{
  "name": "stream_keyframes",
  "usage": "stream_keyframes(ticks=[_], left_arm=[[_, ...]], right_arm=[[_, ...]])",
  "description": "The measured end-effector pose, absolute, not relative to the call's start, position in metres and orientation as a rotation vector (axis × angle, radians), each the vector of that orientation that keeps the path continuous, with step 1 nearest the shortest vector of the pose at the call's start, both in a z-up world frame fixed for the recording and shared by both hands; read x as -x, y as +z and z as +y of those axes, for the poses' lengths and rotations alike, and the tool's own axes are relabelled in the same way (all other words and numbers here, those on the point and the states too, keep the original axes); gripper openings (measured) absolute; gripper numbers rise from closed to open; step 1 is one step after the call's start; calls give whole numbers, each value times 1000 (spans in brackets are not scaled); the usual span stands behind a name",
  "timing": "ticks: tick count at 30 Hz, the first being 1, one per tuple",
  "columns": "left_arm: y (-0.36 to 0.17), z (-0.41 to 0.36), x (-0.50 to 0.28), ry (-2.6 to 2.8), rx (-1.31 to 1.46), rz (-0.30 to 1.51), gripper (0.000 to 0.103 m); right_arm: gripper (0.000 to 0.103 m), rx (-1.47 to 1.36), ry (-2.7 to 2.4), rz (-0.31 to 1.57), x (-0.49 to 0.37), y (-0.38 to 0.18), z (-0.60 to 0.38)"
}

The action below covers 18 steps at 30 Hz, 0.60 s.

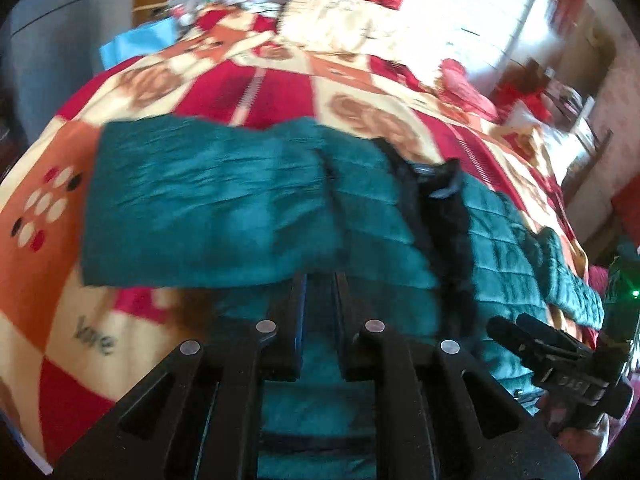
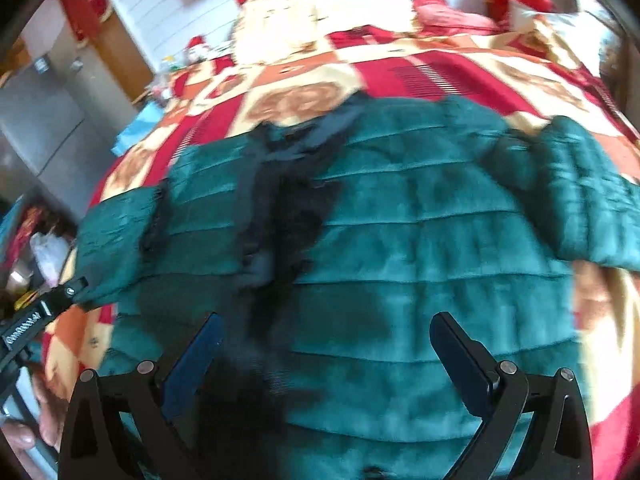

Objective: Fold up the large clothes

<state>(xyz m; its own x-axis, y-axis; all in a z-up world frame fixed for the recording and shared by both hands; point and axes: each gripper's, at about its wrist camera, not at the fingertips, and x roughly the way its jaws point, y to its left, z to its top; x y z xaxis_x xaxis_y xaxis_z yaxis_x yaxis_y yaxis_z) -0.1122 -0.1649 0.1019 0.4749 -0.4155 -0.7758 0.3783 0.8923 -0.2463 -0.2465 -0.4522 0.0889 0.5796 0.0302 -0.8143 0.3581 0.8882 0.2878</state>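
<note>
Two tools are hovering over the green jacket [image 2: 400, 240] on the bed [image 1: 60, 280]. Left tool [image 1: 320, 280] is clenched empty; right tool [image 2: 326, 344] is gaping. Slippery quilting risks bunching near the bed's front edge.

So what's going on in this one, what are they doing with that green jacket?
A person with a gripper in each hand is working over a green quilted jacket spread on a patterned bedspread, front up, dark lining showing down the middle. The left gripper is shut, with nothing visibly in it, above the jacket's lower part. The right gripper is open over the jacket, holding nothing. One sleeve already lies across the body.
</note>
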Motion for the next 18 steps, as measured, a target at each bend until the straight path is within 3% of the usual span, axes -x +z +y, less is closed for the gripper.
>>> stream_keyframes(ticks=[3, 5, 6, 7, 13, 18], left_arm=[[94, -130, 106, -446, 127, 977, 12], [86, -110, 102, -420, 180, 1002, 29], [83, -103, 102, -410, 194, 1001, 47], [82, -96, 104, -401, 208, 988, 56], [79, -69, 112, -365, 270, 944, 56], [72, -59, 110, -351, 313, 957, 56]], right_arm=[[103, -469, -90, 943, 223, 87, -428], [103, -497, -14, 940, 205, 83, -413], [103, -518, 20, 935, 195, 82, -407], [103, -539, 44, 931, 187, 80, -402], [103, -690, 189, 905, 127, 72, -375], [103, -612, 204, 973, 83, 60, -349]])
